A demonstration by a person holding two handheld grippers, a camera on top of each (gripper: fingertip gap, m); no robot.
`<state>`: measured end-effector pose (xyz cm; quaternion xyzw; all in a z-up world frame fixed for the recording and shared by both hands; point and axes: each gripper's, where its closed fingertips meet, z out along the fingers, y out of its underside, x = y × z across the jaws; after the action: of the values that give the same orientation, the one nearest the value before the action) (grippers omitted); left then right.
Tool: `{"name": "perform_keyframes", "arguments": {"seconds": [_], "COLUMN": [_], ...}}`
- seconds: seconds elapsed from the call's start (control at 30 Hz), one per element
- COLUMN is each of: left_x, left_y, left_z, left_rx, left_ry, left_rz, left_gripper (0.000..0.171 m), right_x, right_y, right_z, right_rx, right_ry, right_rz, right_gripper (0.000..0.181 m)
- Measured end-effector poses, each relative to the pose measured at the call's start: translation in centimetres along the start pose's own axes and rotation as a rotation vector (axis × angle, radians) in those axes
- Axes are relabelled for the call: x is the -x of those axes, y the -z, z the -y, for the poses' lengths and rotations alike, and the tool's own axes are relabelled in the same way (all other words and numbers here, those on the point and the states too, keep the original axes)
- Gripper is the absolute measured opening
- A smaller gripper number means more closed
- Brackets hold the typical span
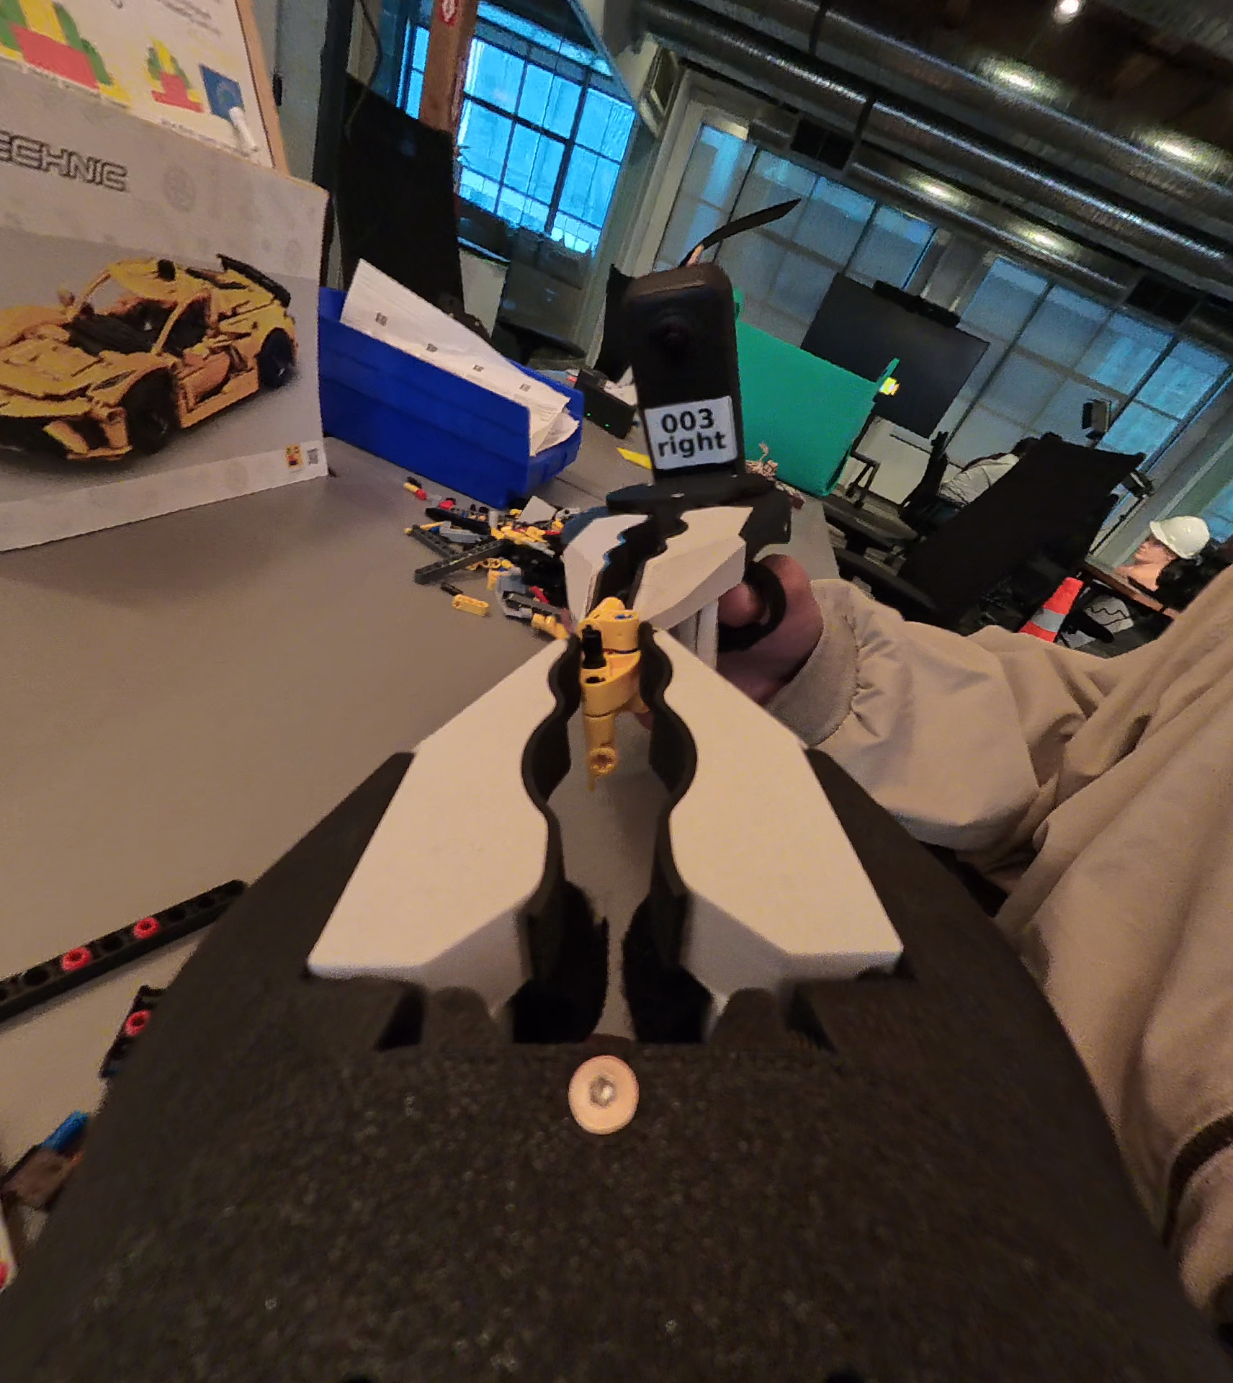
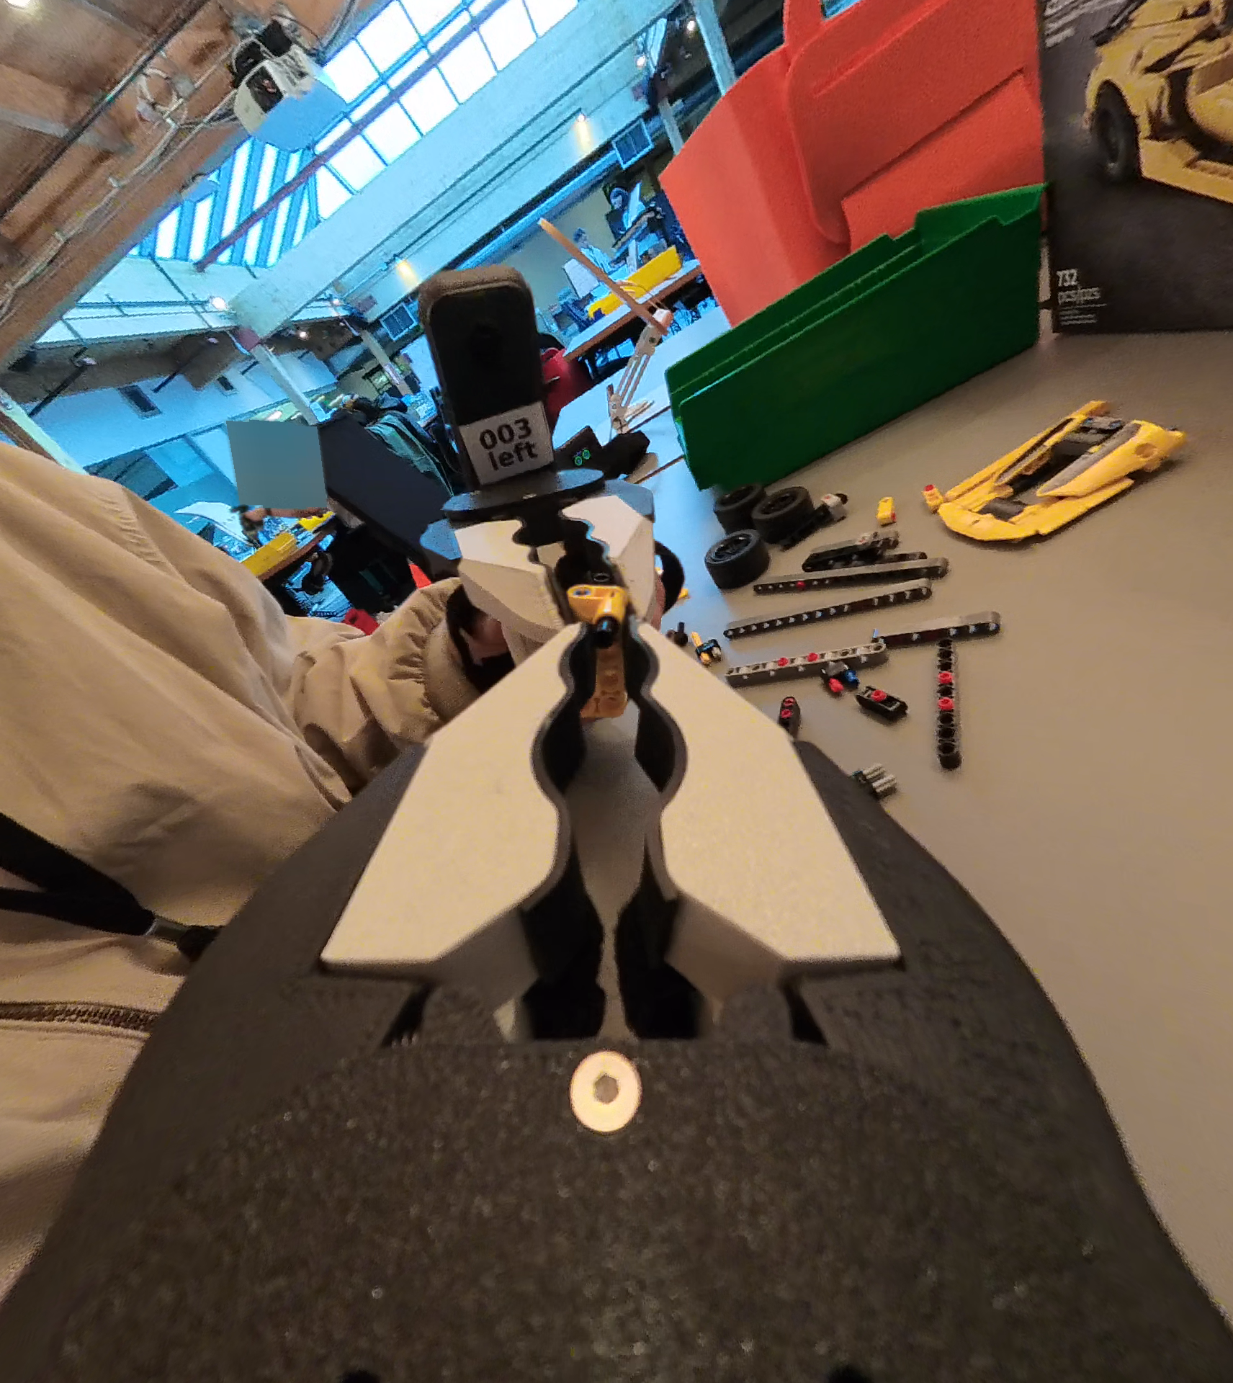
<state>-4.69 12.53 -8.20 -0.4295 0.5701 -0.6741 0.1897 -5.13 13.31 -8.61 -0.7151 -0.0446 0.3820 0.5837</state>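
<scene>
Two grippers showing: left gripper point(image 1: 602, 658) and right gripper point(image 2: 602, 643), both pinching one yellow brick assembly point(image 1: 607, 666). Three black wheels point(image 2: 748, 535) sitting far right by one green bin point(image 2: 860, 359). One blue bin point(image 1: 441, 419) sitting far left. One yellow car body panel point(image 2: 1047, 471) lying far right. Two car boxes standing: one point(image 1: 112, 359), one point(image 2: 1182, 150). Roughly six long black beams point(image 2: 830, 610) lying right; exact count unclear.

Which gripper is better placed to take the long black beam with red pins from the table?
Left, probably. The black beam lies right beside the left gripper; the right gripper is farther. Both are shut on the yellow piece.
</scene>
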Motion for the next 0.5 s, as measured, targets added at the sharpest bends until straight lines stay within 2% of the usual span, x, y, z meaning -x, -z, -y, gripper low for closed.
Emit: {"name": "perform_keyframes", "arguments": {"seconds": [0.33,0.43,0.5], "left_x": [0.1,-0.1,-0.7], "left_y": [0.1,-0.2,-0.2], "left_z": [-0.3,0.0,0.4], "left_rx": [0.009,-0.009,-0.035], "left_ry": [0.027,-0.003,0.059], "left_rz": [-0.002,0.004,-0.056], "left_gripper": [0.014,0.015,0.017], "right_x": [-0.1,-0.1,0.1], "right_y": [0.1,0.3,1.0], "right_z": [-0.3,0.1,0.9], "right_rx": [0.024,-0.013,-0.064], "right_ry": [0.015,-0.034,-0.082], "right_rz": [-0.012,0.026,0.075], "right_gripper": [0.007,0.007,0.007]}}
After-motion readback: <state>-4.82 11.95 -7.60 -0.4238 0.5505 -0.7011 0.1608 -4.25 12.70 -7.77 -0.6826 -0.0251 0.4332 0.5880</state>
